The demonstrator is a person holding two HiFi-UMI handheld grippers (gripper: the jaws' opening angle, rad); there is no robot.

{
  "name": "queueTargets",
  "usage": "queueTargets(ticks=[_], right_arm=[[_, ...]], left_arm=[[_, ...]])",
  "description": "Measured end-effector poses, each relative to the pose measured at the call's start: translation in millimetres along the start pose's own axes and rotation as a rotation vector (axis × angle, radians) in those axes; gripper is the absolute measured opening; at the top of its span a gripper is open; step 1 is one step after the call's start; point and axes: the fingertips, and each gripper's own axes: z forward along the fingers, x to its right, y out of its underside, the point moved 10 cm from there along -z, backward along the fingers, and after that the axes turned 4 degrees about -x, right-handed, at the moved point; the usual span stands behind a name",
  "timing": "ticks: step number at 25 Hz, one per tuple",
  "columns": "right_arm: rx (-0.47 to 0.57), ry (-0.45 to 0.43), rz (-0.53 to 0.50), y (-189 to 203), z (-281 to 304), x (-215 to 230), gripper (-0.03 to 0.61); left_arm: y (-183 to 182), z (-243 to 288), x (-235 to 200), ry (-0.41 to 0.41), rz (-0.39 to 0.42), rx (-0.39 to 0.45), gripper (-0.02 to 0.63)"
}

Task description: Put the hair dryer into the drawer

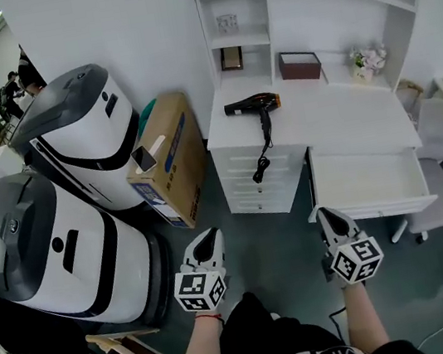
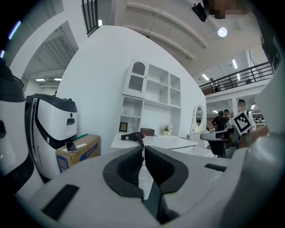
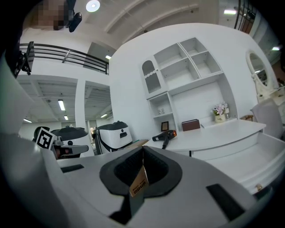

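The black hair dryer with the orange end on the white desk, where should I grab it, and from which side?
Probably the handle. The black hair dryer lies flat on the white desk, its slim handle pointing at the front edge nearest you. Come in from the front, jaws across the handle, clear of the dangling cord.

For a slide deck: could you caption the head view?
Left gripper and right gripper, both shut, face a white desk with its drawer open and the hair dryer lying on top.
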Motion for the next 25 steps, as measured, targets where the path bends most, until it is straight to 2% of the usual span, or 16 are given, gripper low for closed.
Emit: queueTargets(ticks=[5, 15, 25], right_arm=[[-0.006, 0.018, -0.001, -8, 25, 17, 0.005], [-0.019, 0.109, 0.028, -34, 103, 68, 0.005], [-0.075, 0.159, 0.068, -41, 184, 98, 0.005]], left_arm=[[-6, 44, -11, 0.034, 0.0, -0.009, 0.009], [-36, 177, -39, 0.164, 0.038, -0.044, 0.009], [-35, 286, -69, 0.275, 0.049, -0.148, 0.009]])
